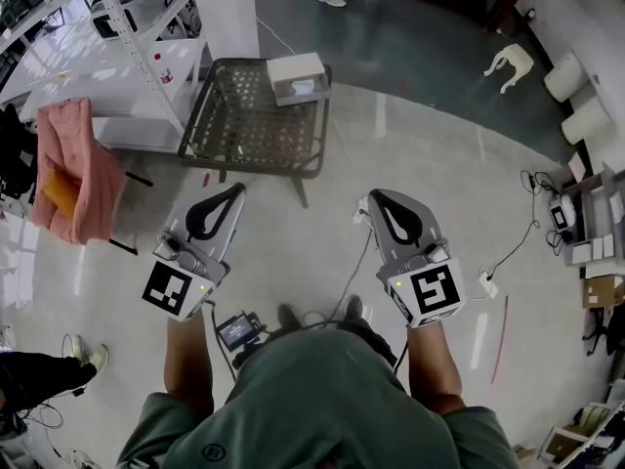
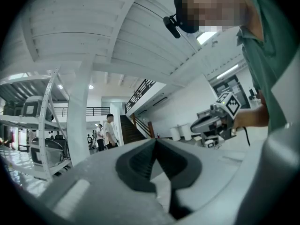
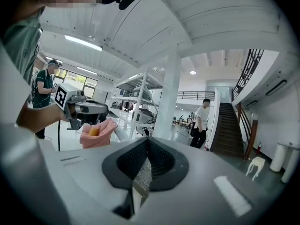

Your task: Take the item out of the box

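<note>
Left tool (image 1: 236,190), right tool (image 1: 375,196) closed, box (image 1: 296,76) on table (image 1: 244,120)

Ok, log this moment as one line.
left claw: shut, empty | right claw: shut, empty | box: on mesh table, untouched

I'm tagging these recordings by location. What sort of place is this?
Probably a large open lab or workshop hall. White metal shelving racks stand on a polished floor, a staircase climbs to a railed upper level, and cables trail across the floor.
</note>
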`<action>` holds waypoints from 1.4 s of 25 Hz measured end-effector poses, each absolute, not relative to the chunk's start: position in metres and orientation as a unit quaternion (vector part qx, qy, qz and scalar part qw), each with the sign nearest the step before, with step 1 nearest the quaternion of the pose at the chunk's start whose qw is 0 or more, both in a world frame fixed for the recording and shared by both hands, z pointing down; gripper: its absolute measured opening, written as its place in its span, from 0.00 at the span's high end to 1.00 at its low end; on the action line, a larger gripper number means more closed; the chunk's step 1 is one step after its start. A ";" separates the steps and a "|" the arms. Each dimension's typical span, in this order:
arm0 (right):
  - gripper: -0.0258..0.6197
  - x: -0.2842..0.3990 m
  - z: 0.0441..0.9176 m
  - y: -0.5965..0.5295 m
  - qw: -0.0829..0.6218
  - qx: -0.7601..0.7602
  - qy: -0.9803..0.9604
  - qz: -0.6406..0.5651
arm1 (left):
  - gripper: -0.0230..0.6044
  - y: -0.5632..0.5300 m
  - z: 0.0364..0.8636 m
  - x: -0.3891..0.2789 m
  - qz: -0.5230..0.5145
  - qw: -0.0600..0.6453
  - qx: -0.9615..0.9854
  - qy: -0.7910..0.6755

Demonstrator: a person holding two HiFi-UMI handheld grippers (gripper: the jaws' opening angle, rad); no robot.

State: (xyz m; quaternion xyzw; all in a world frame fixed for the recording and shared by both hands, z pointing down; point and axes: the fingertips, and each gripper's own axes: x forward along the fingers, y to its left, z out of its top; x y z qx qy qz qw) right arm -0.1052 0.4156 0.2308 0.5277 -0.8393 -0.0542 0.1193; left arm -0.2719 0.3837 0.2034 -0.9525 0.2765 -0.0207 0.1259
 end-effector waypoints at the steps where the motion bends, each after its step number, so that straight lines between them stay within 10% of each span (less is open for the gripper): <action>1: 0.95 -0.106 0.230 0.416 0.116 0.529 -0.839 -0.054 | 0.96 0.384 0.204 -0.272 -0.021 0.123 -0.954 0.274; 35: 0.95 0.136 0.243 0.291 0.070 0.424 -0.902 -0.049 | 0.96 0.292 0.208 -0.023 -0.068 0.132 -0.919 0.364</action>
